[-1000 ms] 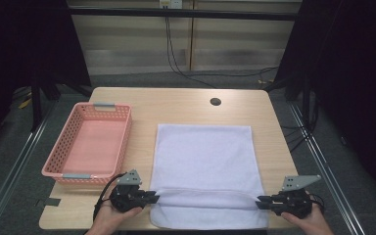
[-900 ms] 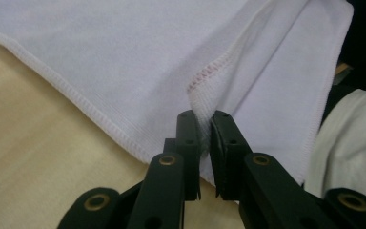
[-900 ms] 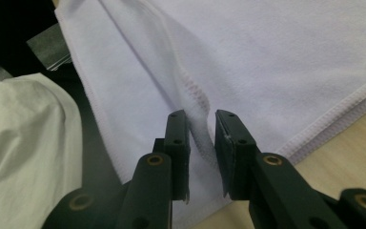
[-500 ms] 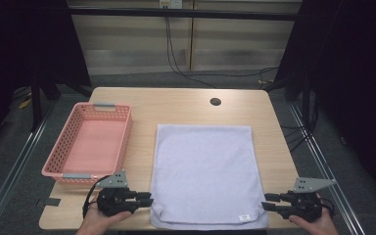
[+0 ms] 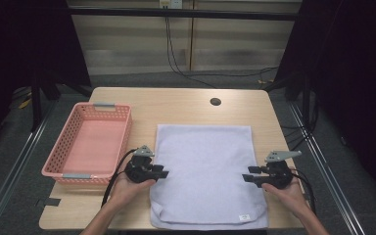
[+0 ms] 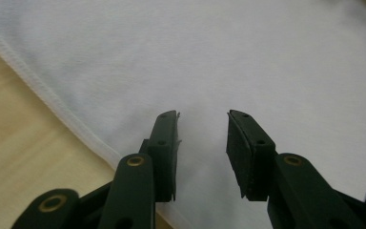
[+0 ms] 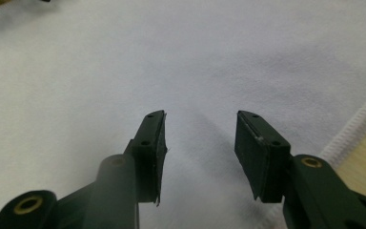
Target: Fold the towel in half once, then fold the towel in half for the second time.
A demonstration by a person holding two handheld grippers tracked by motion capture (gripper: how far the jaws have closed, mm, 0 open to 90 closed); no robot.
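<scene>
White towel [image 5: 205,171] is spread flat on the table [image 5: 176,100], right of the basket [image 5: 89,143]. Both grippers, left [image 5: 162,173] and right [image 5: 247,176], are held open and empty at its side hems. If closed unevenly, 1 edge could be bunched.

Towel [image 5: 205,171] soft matt cloth; table [image 5: 176,105] smooth wood; basket [image 5: 61,154] perforated pink plastic.

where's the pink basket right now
In the high view the pink basket sits on the table's left side, beside the white towel, just beyond the left gripper.
</scene>
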